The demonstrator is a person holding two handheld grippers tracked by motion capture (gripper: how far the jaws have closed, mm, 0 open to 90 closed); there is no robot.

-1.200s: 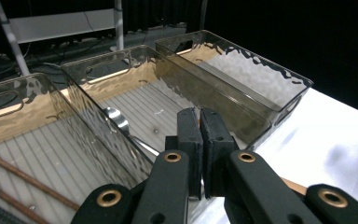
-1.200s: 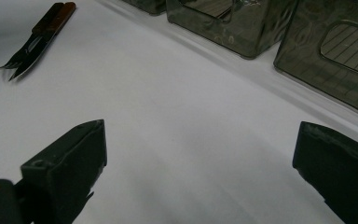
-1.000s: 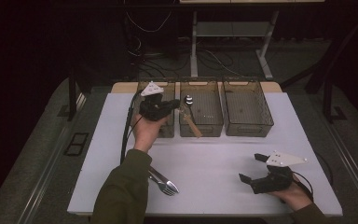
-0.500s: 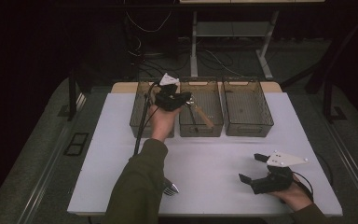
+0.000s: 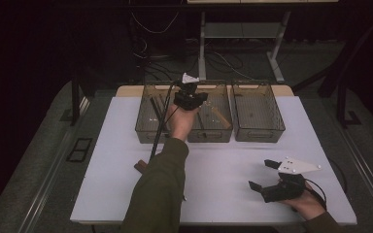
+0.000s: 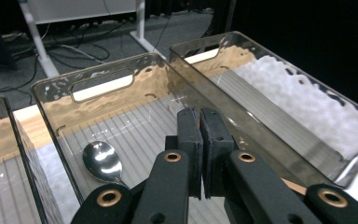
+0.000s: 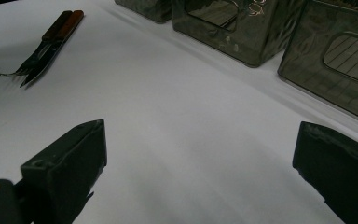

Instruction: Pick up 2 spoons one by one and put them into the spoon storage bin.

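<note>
The left gripper [image 6: 200, 154] has its two black pads pressed flat together, clenched on nothing that shows between them. It hangs over the middle bin [image 6: 121, 84], tips pointing down into it (the ribbed floor of the bin lies right under them). A spoon [image 6: 102, 161] lies on that floor to the left of the jaws in the left gripper view, bowl up, its handle running under the gripper. In the high view the same gripper [image 5: 190, 97] sits above the middle bin's left part, and a wooden-handled utensil [image 5: 220, 118] lies slanted inside the bin just to its right. The person's left forearm [image 5: 160, 189] reaches across the white table [image 5: 107, 145] from the near edge.

The right gripper [image 7: 200, 172] is released, its jaws standing wide apart with bare table between them. In the high view it [image 5: 272, 179] rests on the near right part of the table, well apart from the bins. A fork and knife [image 7: 46, 46] with dark wooden handles lie side by side on the table to the left, near the person's left sleeve. Three clear bins stand in a row at the far side: the left bin [image 5: 145, 121], the middle one, and the right bin [image 5: 260, 114].
</note>
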